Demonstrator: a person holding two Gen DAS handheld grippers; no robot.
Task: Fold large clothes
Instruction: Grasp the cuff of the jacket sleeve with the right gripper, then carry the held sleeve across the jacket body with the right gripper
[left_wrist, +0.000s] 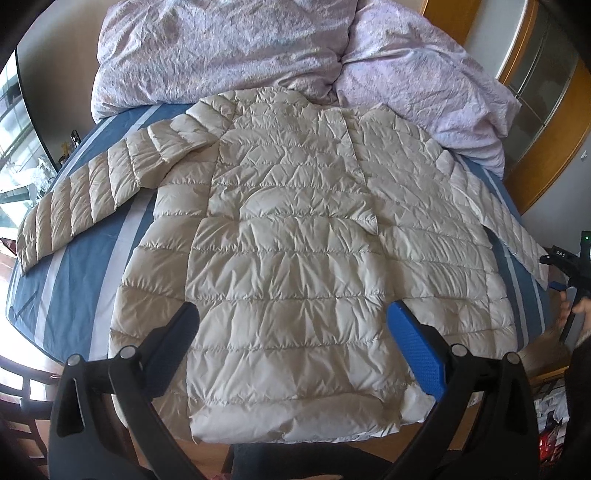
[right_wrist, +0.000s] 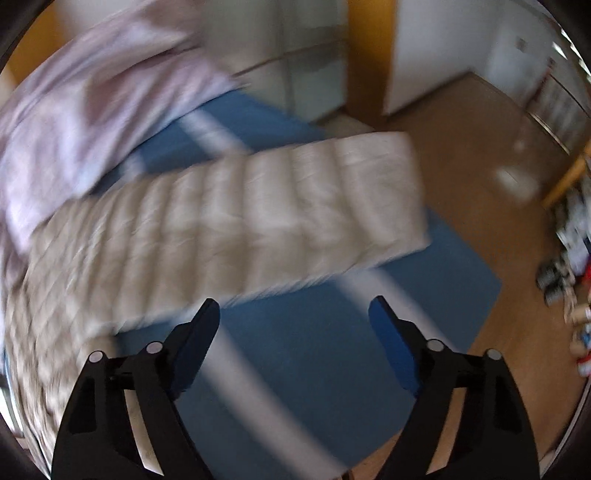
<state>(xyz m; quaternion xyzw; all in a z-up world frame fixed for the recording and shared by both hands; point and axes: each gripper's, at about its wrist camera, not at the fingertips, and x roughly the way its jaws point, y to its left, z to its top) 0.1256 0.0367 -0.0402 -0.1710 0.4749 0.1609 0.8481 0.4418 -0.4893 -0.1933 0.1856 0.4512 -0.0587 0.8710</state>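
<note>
A cream quilted puffer jacket (left_wrist: 295, 236) lies flat on a bed with a blue and white striped sheet (left_wrist: 74, 302). Its left sleeve (left_wrist: 85, 199) stretches out to the left; its right sleeve (left_wrist: 495, 210) runs to the bed's right edge. My left gripper (left_wrist: 291, 317) is open above the jacket's hem, holding nothing. My right gripper (right_wrist: 293, 314) is open and empty above the sheet, just in front of the right sleeve (right_wrist: 258, 221); that view is blurred. The right gripper also shows at the right edge of the left wrist view (left_wrist: 569, 266).
A crumpled lilac duvet (left_wrist: 258, 48) is piled at the head of the bed. Wooden floor (right_wrist: 498, 147) lies beyond the bed's right side, with small cluttered items (right_wrist: 569, 258) on it. A wooden-framed wardrobe (left_wrist: 543, 92) stands to the right.
</note>
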